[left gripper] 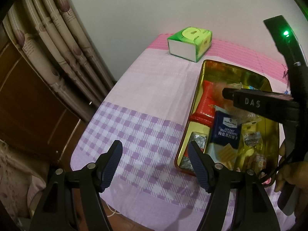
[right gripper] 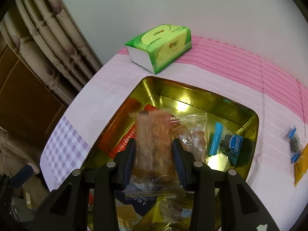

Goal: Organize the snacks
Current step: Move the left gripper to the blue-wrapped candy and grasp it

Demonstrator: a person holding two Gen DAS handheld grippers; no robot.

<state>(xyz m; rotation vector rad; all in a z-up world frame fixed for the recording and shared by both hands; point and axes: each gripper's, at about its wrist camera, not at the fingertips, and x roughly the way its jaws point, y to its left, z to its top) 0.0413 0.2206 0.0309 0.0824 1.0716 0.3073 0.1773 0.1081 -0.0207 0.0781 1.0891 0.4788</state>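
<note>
A gold tin (right gripper: 192, 88) on the bed cloth holds several snacks: a red pack (left gripper: 206, 104), a blue soda cracker pack (left gripper: 225, 130), clear wrapped sweets and a blue candy (right gripper: 233, 142). My right gripper (right gripper: 154, 141) hangs over the tin. A clear packet of orange snacks (right gripper: 154, 127) stands between its pads, blurred while the fingers and tin are sharp, so it looks loose. The left wrist view shows the right gripper (left gripper: 229, 94) from the side, above the tin (left gripper: 204, 80). My left gripper (left gripper: 155, 144) stands open and empty over the checked cloth, left of the tin.
A green tissue pack (right gripper: 159, 46) lies behind the tin near the wall. A blue-wrapped candy (right gripper: 293, 144) and a yellow wrapper (right gripper: 300, 165) lie on the cloth right of the tin. Curtains (left gripper: 57, 48) hang past the bed's left edge. A hand (left gripper: 290, 175) holds the right gripper.
</note>
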